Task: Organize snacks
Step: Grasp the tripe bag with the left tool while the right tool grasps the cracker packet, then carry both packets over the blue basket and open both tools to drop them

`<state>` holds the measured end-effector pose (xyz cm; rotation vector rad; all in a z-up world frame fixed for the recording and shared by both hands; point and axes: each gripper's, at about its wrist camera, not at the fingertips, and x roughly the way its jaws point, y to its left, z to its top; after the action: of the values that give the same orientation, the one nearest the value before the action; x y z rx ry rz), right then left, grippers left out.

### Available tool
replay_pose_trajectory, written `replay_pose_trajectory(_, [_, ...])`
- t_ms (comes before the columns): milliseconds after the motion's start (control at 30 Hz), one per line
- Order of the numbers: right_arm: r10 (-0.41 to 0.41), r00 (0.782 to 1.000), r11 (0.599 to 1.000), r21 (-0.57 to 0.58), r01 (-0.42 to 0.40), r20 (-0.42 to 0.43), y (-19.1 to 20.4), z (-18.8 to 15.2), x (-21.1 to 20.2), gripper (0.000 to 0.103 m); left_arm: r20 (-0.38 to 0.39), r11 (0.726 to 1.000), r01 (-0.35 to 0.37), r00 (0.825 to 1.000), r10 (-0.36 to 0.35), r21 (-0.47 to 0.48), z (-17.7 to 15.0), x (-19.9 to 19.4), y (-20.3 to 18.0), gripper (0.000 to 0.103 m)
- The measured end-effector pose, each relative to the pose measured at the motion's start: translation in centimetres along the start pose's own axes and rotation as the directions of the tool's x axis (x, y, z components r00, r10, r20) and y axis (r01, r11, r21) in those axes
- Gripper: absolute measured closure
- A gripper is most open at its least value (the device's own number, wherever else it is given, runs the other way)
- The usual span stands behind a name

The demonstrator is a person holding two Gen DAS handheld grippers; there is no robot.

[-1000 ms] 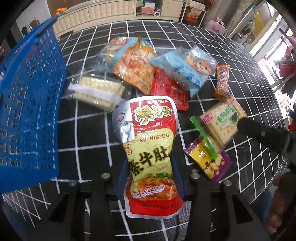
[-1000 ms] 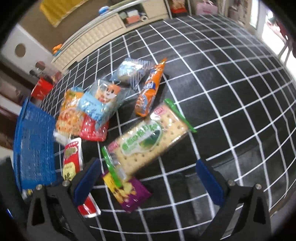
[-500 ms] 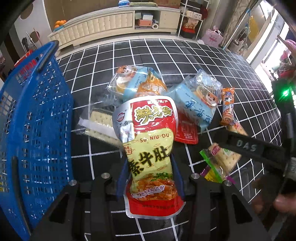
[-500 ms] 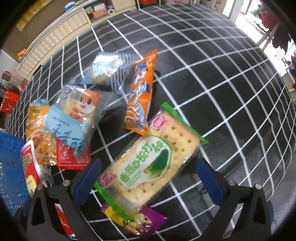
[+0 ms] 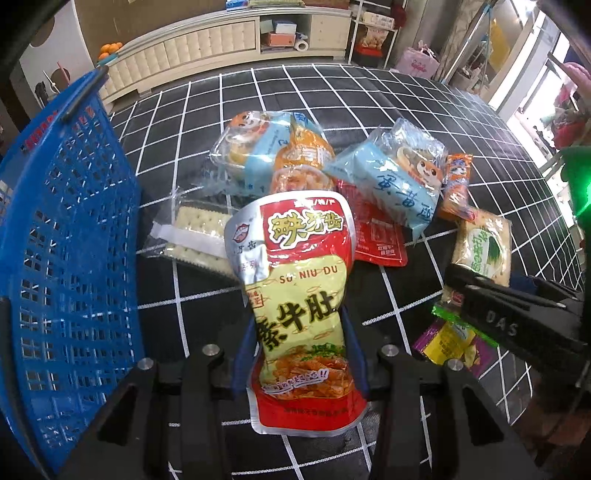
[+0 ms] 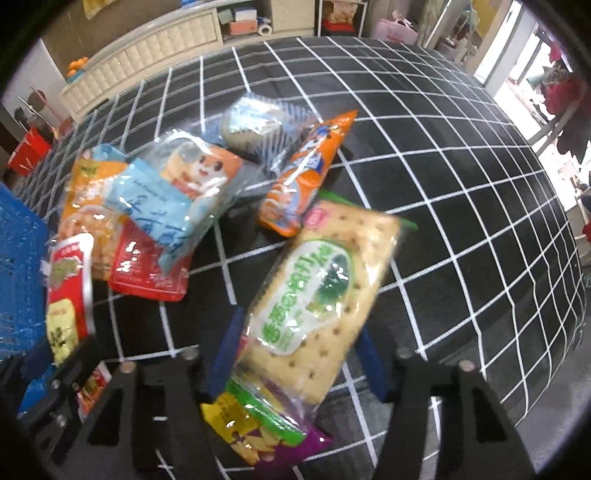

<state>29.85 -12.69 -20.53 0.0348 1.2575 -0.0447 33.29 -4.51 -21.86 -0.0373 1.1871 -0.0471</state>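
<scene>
Left gripper (image 5: 299,354) clamps a red snack pouch (image 5: 301,288) beside the blue basket (image 5: 70,236) – likely its destination – while the right gripper (image 6: 299,354) pinches a cracker packet (image 6: 317,295).

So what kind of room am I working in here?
Most likely a lived-in home, perhaps a living room: a cream sideboard along the wall with oranges on top, cluttered shelves, and snacks on a grid-patterned table.

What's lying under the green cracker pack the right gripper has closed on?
Under the green cracker pack, a purple snack pouch sticks out at its near end. How far the pouch runs beneath is covered. The checked tablecloth lies below.
</scene>
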Motion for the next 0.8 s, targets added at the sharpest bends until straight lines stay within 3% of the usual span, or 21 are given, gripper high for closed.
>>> replay_pose_trajectory(200, [0.049, 0.998, 0.999, -0.005, -0.049, 0.044, -0.2, -1.5, -4.2, 0.046, 0.015, 1.0, -0.004, 1.0, 0.004, -0.003, -0.4, -1.6, 0.0, 0.062])
replay_pose_trajectory(400, [0.099, 0.986, 0.995, -0.027, -0.096, 0.133, -0.7, -2.0, -9.3, 0.047, 0.078, 1.0, 0.0, 0.997, 0.0, 0.005, -0.6, -5.6, -0.5, 0.062])
replay_pose_trajectory(600, [0.17, 0.963, 0.985, -0.069, -0.159, 0.209, -1.6, -2.1, -13.8, 0.048, 0.14, 1.0, 0.01, 0.99, -0.009, -0.007, -1.6, -9.8, 0.2, 0.062])
replay_pose_trajectory(800, [0.236, 0.936, 0.97, -0.12, -0.211, 0.261, 0.4, -2.3, -16.5, 0.048, 0.215, 0.999, 0.011, 0.977, -0.004, -0.031, -2.6, -14.5, 2.1, 0.062])
